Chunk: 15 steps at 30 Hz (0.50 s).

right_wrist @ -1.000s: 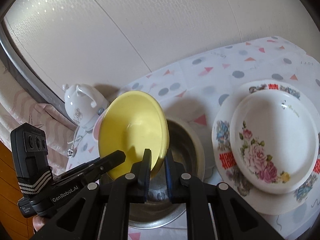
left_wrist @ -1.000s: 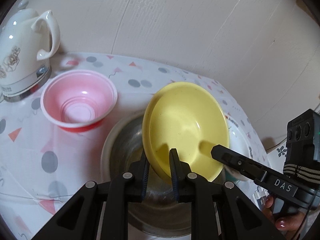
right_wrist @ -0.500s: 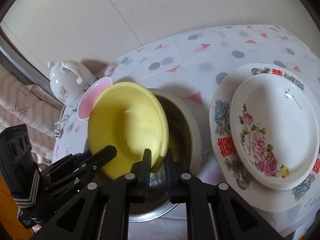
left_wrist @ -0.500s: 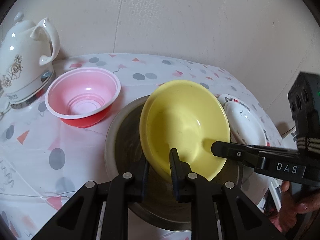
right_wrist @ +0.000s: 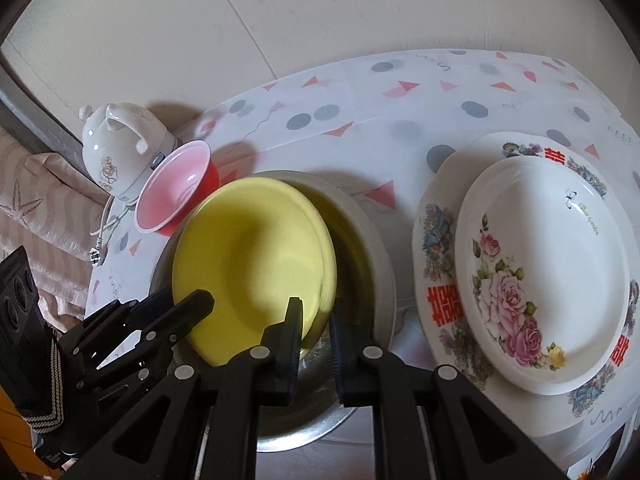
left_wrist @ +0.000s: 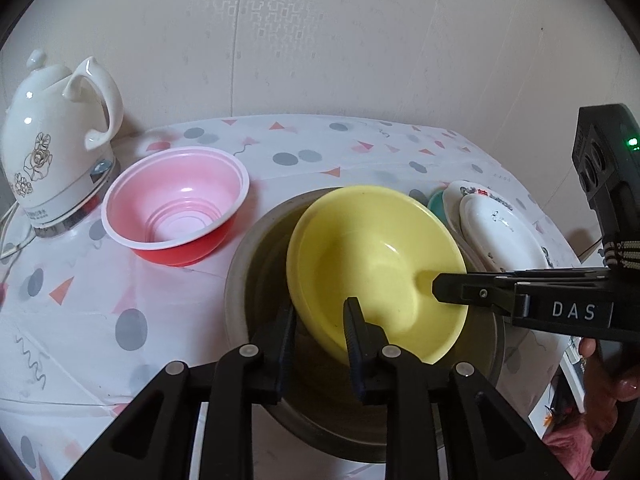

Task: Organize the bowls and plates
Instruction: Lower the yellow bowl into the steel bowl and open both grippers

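A yellow bowl (left_wrist: 376,264) hangs tilted inside a large steel basin (left_wrist: 256,248). My left gripper (left_wrist: 320,320) is shut on the bowl's near left rim. My right gripper (right_wrist: 316,320) is shut on its right rim; the bowl (right_wrist: 248,268) and the basin (right_wrist: 376,256) show in that view too. A pink and red bowl (left_wrist: 176,204) sits left of the basin. A floral plate (right_wrist: 540,264) lies stacked on a larger patterned plate (right_wrist: 436,240) to the right.
A white electric kettle (left_wrist: 52,152) stands at the far left with its cord trailing. The table wears a dotted plastic cloth (left_wrist: 304,148) and backs onto a wall. A teal dish edge (left_wrist: 436,200) peeks out behind the plates.
Both grippers have lowered the yellow bowl from above the basin down into it, and the bowl tilts less steeply.
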Each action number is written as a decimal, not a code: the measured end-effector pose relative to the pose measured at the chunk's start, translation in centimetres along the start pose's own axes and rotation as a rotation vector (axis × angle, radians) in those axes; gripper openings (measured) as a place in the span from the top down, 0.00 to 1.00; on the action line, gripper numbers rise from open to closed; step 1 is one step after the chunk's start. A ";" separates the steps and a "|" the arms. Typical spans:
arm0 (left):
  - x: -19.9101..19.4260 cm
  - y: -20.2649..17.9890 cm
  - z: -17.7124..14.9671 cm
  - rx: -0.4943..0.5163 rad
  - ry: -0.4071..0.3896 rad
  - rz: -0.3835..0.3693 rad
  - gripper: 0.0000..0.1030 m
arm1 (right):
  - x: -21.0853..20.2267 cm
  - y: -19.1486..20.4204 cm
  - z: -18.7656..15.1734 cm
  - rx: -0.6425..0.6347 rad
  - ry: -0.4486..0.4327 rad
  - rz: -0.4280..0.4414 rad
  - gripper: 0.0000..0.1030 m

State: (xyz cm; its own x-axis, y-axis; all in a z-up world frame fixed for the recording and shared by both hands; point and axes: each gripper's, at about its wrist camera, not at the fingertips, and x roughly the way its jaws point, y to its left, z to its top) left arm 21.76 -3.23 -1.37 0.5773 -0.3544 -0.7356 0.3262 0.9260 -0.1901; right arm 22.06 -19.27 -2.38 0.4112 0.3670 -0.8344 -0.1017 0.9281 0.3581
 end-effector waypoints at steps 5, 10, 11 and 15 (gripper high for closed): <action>-0.2 0.1 -0.1 -0.001 -0.007 0.003 0.76 | 0.4 0.4 0.3 -0.024 0.022 -0.034 0.87; -0.9 0.2 0.1 0.016 -0.040 0.021 0.62 | 0.6 0.7 0.6 -0.047 0.040 -0.065 0.86; -1.1 0.3 0.1 0.013 -0.044 0.018 0.62 | 0.6 0.8 0.6 -0.050 0.044 -0.072 0.86; -1.8 0.7 0.1 -0.001 -0.068 0.010 0.61 | 0.8 0.9 0.8 -0.056 0.050 -0.091 0.85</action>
State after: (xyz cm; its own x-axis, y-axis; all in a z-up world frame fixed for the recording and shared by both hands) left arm 21.06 -1.97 -0.11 0.6298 -0.3534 -0.6917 0.3196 0.9295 -0.1840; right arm 23.05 -18.14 -2.40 0.3752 0.2829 -0.8827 -0.1173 0.9591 0.2575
